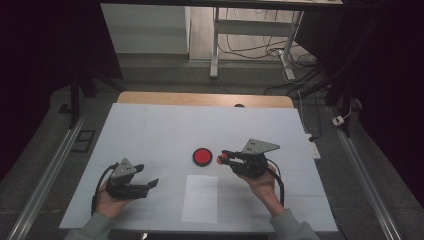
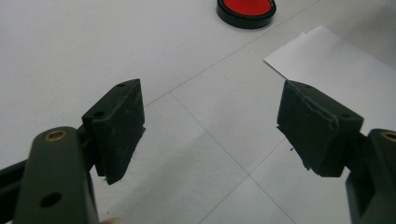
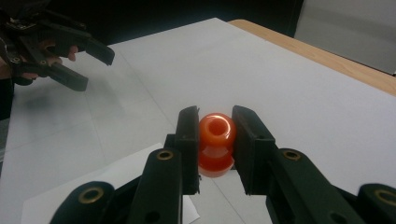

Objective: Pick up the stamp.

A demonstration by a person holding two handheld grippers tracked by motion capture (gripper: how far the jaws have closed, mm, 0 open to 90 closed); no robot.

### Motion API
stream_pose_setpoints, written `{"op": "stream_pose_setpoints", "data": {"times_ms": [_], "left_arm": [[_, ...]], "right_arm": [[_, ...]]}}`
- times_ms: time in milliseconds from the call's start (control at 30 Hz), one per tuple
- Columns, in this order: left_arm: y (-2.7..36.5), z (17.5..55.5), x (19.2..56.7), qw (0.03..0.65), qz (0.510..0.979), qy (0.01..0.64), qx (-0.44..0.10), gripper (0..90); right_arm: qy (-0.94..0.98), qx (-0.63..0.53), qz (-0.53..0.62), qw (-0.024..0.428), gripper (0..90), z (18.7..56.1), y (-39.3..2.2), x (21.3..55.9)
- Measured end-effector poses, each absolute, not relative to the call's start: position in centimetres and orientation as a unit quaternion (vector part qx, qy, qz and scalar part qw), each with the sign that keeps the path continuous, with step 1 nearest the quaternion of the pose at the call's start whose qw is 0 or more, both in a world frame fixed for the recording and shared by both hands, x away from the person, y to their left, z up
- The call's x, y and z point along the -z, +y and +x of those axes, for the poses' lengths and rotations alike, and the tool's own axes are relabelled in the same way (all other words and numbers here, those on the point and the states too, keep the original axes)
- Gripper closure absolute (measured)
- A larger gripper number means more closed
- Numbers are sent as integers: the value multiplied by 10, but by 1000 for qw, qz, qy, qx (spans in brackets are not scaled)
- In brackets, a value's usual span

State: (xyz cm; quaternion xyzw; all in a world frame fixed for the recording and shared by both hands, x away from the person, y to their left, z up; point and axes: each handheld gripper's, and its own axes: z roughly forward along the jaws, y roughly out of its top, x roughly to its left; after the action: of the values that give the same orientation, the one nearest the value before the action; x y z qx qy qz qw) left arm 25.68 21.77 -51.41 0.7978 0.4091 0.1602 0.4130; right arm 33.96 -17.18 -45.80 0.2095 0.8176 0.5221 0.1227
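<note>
My right gripper [image 3: 215, 140] is shut on a small orange knob-shaped piece [image 3: 215, 144] with a hole in its rounded top; in the high view the gripper [image 1: 224, 158] holds that orange piece [image 1: 220, 160] just right of a red disc in a black rim [image 1: 202, 156] lying on the white table. My left gripper [image 2: 210, 126] is open with nothing between its pads, held low over the table at the left [image 1: 148, 176]. The red disc [image 2: 245, 9] lies ahead of it. The left gripper [image 3: 70, 51] also appears far off in the right gripper view.
A white sheet of paper [image 1: 200, 198] lies near the front edge, between the two hands. The white table cover [image 1: 150, 130] ends on a wooden strip [image 1: 200, 98] at the far side. Beyond stand desk legs [image 1: 215, 45] and floor cables [image 1: 250, 50].
</note>
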Motion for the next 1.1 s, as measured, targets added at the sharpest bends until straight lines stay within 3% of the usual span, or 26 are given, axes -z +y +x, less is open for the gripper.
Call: {"op": "stream_pose_setpoints", "data": {"times_ms": [1100], "left_arm": [[217, 256, 515, 411, 800, 407, -160, 247]], "right_arm": [[832, -517, 183, 83, 720, 321, -146, 464]]}}
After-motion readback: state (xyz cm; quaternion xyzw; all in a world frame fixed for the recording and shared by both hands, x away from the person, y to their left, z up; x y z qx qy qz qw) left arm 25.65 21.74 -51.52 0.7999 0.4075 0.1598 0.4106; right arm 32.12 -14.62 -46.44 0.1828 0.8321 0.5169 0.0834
